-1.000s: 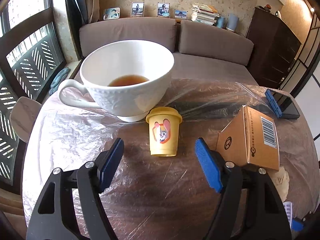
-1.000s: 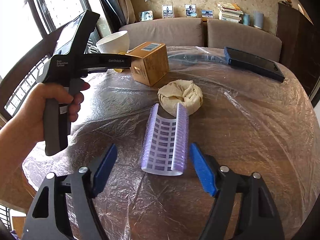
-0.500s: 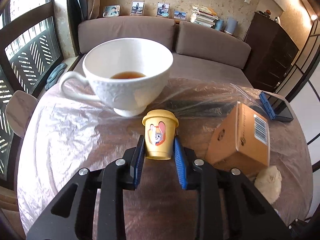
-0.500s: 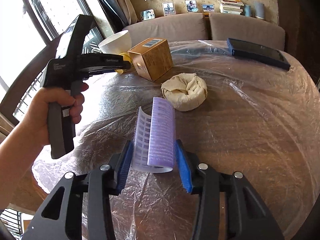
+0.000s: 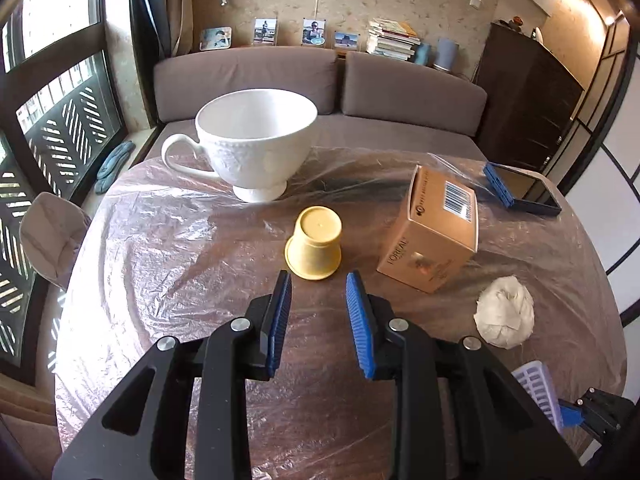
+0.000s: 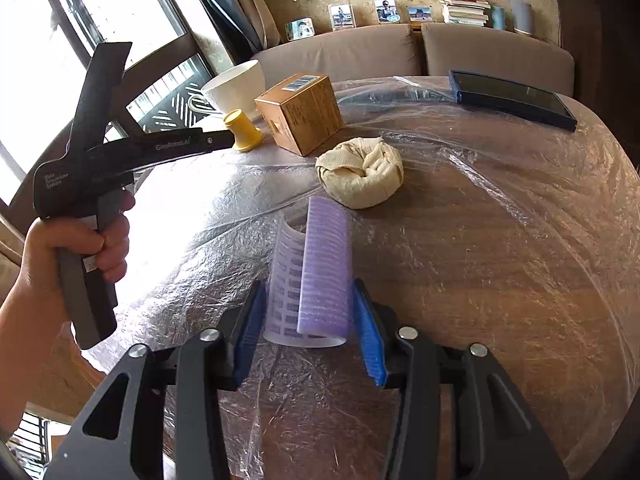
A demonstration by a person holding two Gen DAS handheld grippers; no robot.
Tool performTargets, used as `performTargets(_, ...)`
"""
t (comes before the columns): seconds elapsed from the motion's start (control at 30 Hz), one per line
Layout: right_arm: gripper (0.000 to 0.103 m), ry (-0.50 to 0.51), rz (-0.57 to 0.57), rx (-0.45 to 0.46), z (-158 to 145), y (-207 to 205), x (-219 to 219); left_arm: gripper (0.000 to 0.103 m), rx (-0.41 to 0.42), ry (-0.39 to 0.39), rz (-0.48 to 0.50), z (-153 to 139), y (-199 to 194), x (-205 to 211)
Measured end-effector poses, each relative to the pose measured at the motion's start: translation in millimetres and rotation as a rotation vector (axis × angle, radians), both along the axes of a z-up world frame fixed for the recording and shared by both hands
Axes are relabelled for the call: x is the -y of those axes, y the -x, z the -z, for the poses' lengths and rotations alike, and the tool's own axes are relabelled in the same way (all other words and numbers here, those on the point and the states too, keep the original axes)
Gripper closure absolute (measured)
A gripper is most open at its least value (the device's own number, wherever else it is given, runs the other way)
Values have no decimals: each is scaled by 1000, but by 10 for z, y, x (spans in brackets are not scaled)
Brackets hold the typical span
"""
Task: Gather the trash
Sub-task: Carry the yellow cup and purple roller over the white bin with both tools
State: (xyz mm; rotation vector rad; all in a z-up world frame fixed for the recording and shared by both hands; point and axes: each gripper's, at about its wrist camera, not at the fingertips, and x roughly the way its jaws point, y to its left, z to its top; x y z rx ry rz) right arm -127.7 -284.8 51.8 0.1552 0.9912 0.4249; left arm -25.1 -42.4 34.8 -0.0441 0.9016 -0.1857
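A small yellow cup stands upside down on the plastic-covered table, just beyond my left gripper, which is partly open and empty. It also shows in the right wrist view. My right gripper is shut on a curled purple plastic sheet and holds it over the table. A crumpled beige paper wad lies just past the sheet, and shows in the left wrist view.
A brown cardboard box sits right of the cup. A large white teacup stands behind it. A dark blue case lies at the far right. A sofa runs behind the table.
My left gripper gripped the yellow cup, then let go and pulled back; the cup now stands upside down. My right gripper shut on the purple sheet and lifted it.
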Motion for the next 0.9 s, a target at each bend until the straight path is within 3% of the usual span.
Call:
performTargets(0.03,47,6,0,13,-9,8,-14,61,-3,10,2,0,-32,-5)
performTargets(0.07,42,7,-3,20,-13,7,-24,47,4,5,1,-10,-50,-11)
performTargets(0.1,40,9,-9,29,-18,13,-42,43,15,-4,3,-20,-75,0)
performTargets(0.2,40,25,-26,40,-21,-7,-100,43,20,-19,16,-7,-178,33)
performTargets(0.37,41,31,-43,37,-16,-10,-152,42,-49,-64,13,160,-353,88)
performTargets(0.47,54,26,-35,23,0,-34,-153,43,-53,-34,-4,196,-357,49)
performTargets(0.53,57,22,-33,21,10,-48,-144,43,-45,-13,-9,191,-354,16)
performTargets(0.63,61,11,-37,21,18,-44,-131,50,-27,-15,8,168,-347,6)
performTargets(0.7,62,4,-36,21,16,-46,-123,62,-22,-19,17,166,-335,26)
performTargets(0.77,62,-11,-30,19,18,-49,-102,68,-15,-20,21,140,-335,7)
performTargets(0.9,62,-36,-19,22,2,-44,-54,70,2,-6,22,81,-302,15)
